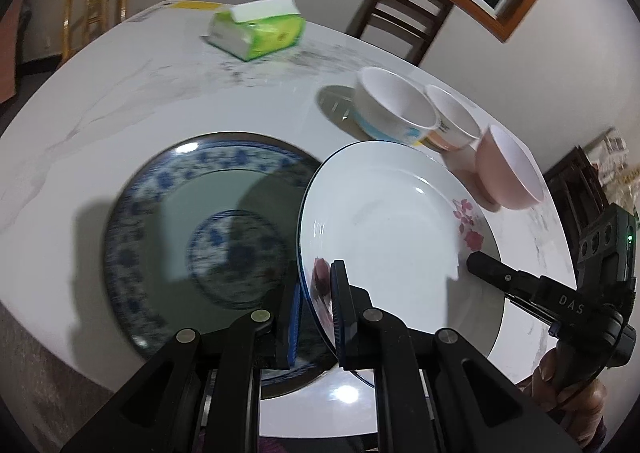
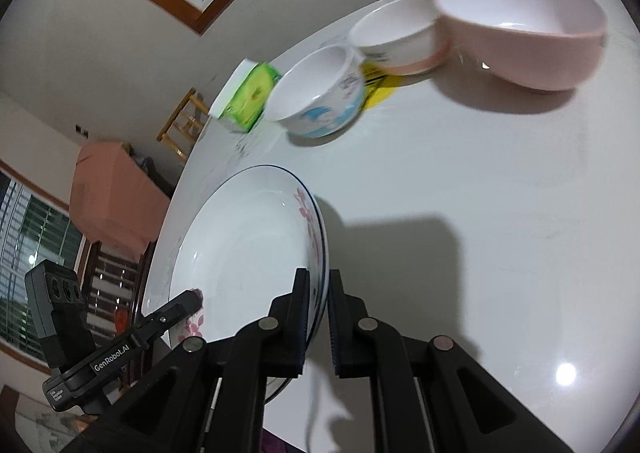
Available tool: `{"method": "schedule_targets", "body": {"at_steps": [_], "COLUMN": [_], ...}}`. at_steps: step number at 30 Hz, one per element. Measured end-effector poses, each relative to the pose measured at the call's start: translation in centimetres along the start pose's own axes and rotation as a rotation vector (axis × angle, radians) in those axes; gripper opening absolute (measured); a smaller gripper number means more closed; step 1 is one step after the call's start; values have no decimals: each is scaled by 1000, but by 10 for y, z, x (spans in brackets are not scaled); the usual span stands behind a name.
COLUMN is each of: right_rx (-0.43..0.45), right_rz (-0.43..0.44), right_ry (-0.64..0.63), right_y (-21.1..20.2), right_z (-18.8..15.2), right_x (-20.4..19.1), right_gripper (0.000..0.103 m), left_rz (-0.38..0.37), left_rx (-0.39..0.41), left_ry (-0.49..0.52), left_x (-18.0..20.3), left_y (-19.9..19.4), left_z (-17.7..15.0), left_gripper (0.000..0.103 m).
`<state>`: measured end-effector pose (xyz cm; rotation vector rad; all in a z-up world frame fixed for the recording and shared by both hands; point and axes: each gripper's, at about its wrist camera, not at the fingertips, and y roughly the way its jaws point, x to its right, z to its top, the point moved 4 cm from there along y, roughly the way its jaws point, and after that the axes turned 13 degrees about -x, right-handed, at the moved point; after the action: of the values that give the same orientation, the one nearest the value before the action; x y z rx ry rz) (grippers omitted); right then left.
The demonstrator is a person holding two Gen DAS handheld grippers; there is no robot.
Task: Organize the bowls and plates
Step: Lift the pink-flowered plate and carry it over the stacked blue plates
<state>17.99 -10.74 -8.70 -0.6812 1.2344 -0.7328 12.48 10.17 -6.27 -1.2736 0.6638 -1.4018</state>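
A white plate with pink flowers and a thin blue rim [image 1: 392,229] hangs tilted above the table, held from both sides. My left gripper [image 1: 316,293] is shut on its near left rim. My right gripper [image 2: 320,289] is shut on the opposite rim of that plate [image 2: 248,253]. Each gripper shows in the other's view: the right one [image 1: 476,263] and the left one [image 2: 194,299]. A larger blue-patterned plate [image 1: 180,221] lies flat on the table, partly under the white plate's left edge. Behind stand three bowls: blue-and-white [image 1: 394,105], pink-banded white [image 1: 452,117] and pink [image 1: 508,169].
A green tissue pack [image 1: 260,29] lies at the far side of the round marble table [image 1: 120,101]. A yellow paper [image 2: 378,87] sits under the bowls. Chairs [image 1: 400,13] stand around the table. A hand [image 1: 560,389] holds the right gripper's handle.
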Motion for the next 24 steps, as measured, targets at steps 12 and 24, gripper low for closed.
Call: {"method": "schedule_targets", "body": {"at_steps": [12, 24], "right_rx": [-71, -110], "right_rz": [-16, -43], "right_ry": [-78, -111], "right_y": [39, 62], "right_z": [2, 6], "right_x": [-48, -66], "right_gripper": [9, 9], "left_rz": [29, 29], "left_rx": [8, 14], "left_ry": [-93, -146], "left_x": [-58, -88], "left_y": [-8, -6], "left_z": [-8, -7], "left_gripper": [12, 12]}}
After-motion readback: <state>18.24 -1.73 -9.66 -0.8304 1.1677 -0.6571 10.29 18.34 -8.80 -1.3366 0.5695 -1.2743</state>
